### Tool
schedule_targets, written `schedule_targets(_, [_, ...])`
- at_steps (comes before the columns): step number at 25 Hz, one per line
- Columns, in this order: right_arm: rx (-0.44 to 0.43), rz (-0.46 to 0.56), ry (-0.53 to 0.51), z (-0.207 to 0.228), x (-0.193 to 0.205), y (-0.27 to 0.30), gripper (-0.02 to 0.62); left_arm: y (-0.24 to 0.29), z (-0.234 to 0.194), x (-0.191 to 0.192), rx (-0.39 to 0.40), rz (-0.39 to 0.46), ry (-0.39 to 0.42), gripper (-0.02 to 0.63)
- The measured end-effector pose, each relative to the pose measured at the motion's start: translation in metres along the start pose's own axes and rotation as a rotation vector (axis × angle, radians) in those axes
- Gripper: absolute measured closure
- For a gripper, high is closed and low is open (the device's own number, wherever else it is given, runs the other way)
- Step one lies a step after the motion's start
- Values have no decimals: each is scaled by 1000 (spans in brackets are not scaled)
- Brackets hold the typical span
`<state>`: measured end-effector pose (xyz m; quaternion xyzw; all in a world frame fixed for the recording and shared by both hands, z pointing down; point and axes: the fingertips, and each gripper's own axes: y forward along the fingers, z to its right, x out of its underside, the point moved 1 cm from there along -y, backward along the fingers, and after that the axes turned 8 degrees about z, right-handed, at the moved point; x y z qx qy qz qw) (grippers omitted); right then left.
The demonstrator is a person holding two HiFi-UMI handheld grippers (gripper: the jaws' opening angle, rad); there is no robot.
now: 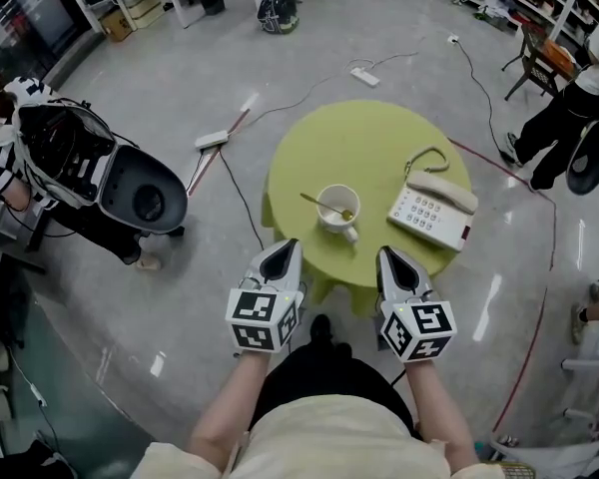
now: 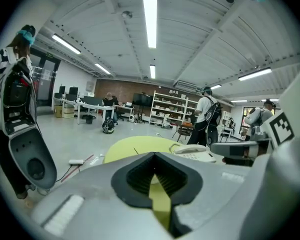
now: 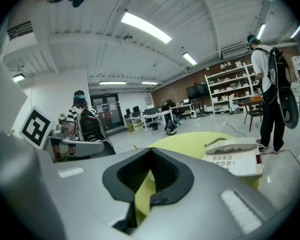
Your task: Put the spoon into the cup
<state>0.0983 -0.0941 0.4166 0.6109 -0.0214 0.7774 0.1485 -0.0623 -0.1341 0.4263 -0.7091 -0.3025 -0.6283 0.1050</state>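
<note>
A white cup (image 1: 336,209) stands near the middle of the round yellow-green table (image 1: 369,143). A gold spoon (image 1: 322,205) lies in it, bowl inside and handle leaning out over the rim to the left. My left gripper (image 1: 288,246) hovers at the table's near edge, left of the cup, jaws shut and empty. My right gripper (image 1: 388,254) hovers beside it, right of the cup, also shut and empty. In the left gripper view the left gripper (image 2: 153,156) points over the table (image 2: 132,145). In the right gripper view the right gripper (image 3: 150,151) does the same.
A white desk telephone (image 1: 431,208) with a coiled cord sits on the table's right side and shows as the telephone (image 3: 234,156) in the right gripper view. A person with a black pack (image 1: 50,153) stands left, another person (image 1: 579,103) at right. A power strip (image 1: 212,140) and cables lie on the floor.
</note>
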Motion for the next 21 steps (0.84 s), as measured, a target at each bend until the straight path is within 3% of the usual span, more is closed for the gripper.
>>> schedule_targets(5, [-22, 28, -9, -12, 13, -34, 595, -34, 12, 18, -18, 23, 4, 604])
schedule_targets(21, [-62, 66, -9, -19, 11, -81, 595, -79, 42, 25, -54, 53, 19, 604])
